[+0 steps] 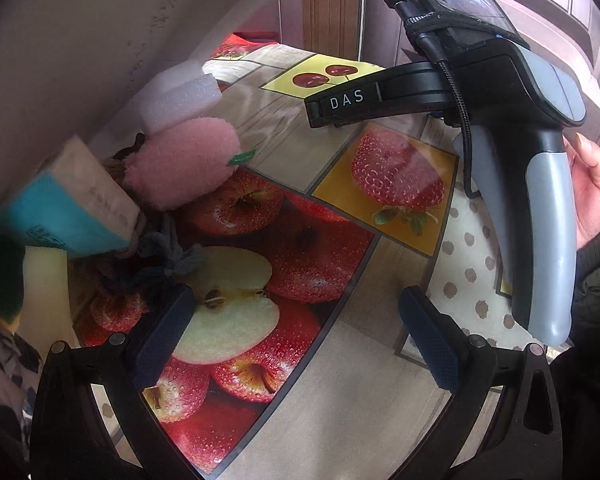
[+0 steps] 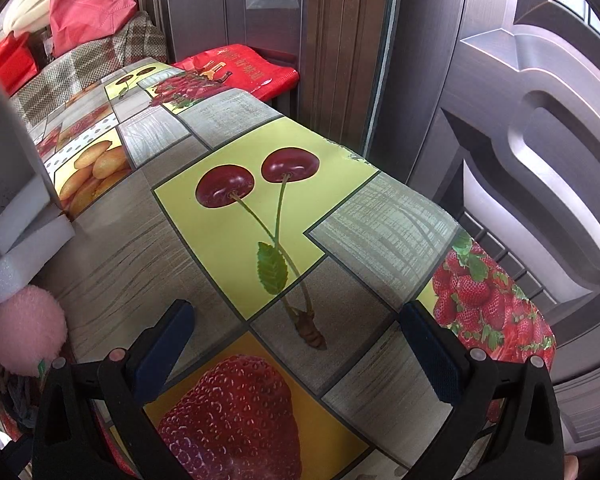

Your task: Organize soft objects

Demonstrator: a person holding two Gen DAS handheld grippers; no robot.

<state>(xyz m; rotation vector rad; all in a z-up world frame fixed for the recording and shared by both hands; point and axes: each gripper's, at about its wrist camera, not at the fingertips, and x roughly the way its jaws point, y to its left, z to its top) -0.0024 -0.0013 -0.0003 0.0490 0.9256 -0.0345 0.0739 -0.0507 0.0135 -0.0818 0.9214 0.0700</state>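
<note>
Soft objects are piled at the table's left against the wall: a pink plush ball (image 1: 182,162), a white foam sponge (image 1: 180,98), a blue and beige sponge (image 1: 74,210), a yellow sponge with a green pad (image 1: 40,288) and a grey knotted rope toy (image 1: 168,258). My left gripper (image 1: 296,332) is open and empty, low over the fruit-print tablecloth (image 1: 312,256), just right of the pile. My right gripper (image 2: 296,348) is open and empty over the tablecloth (image 2: 236,216); its body also shows in the left wrist view (image 1: 500,120). The pink ball (image 2: 26,330) and white foam (image 2: 24,248) lie to its left.
A pale wall (image 1: 80,40) bounds the pile on the left. Metal doors (image 2: 520,120) stand beyond the table's far and right edges. A red bag (image 2: 240,68) and checked bundles (image 2: 96,60) lie past the far end. A patterned cloth (image 1: 0,360) hangs at the lower left.
</note>
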